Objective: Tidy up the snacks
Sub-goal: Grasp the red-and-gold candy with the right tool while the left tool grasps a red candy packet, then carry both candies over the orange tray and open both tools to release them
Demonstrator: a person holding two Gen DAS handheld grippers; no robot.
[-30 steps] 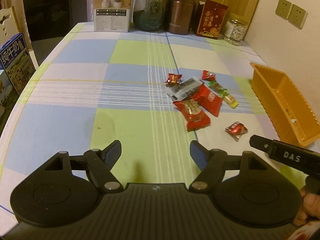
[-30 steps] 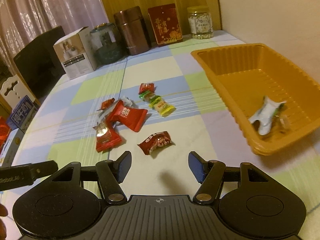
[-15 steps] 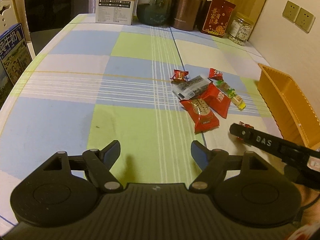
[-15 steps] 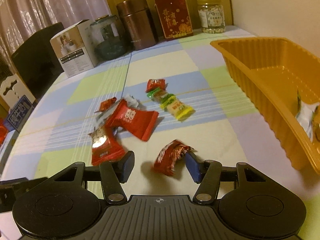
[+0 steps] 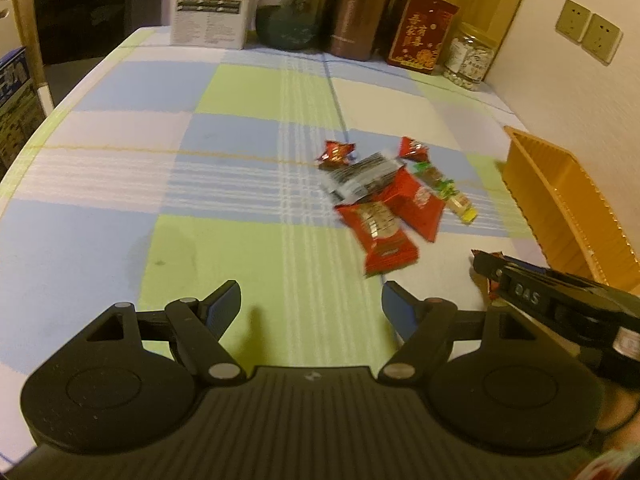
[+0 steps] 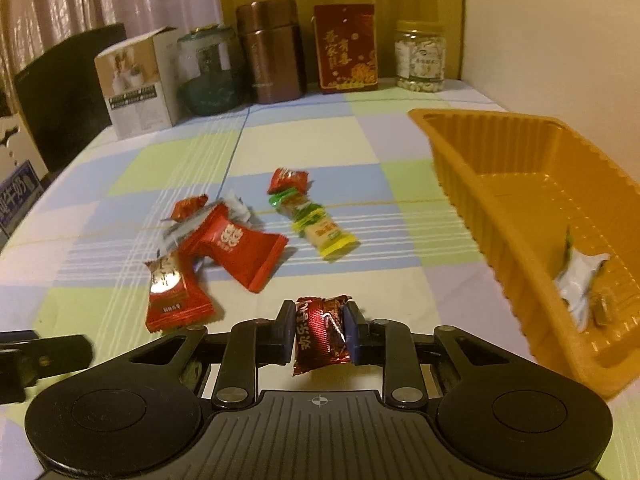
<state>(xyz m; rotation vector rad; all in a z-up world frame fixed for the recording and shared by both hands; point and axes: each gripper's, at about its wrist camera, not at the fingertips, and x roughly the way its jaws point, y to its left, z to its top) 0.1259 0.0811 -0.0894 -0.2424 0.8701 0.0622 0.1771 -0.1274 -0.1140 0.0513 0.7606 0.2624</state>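
Right gripper: jaws closing, pads pressed on a dark red candy.
Left gripper: jaws apart, nothing between them, over bare checked tablecloth.
Snack pile: red packets mid-table, left of the candy; green-yellow bar beside them.
Orange tray: right side, white packet inside.
Far edge: jars and boxes, row by the wall.

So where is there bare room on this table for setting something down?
The left side of the checked tablecloth is bare, from the snack pile to the table edge. The far half of the orange tray is bare. Crowded: the pile itself and the back row by the white box.
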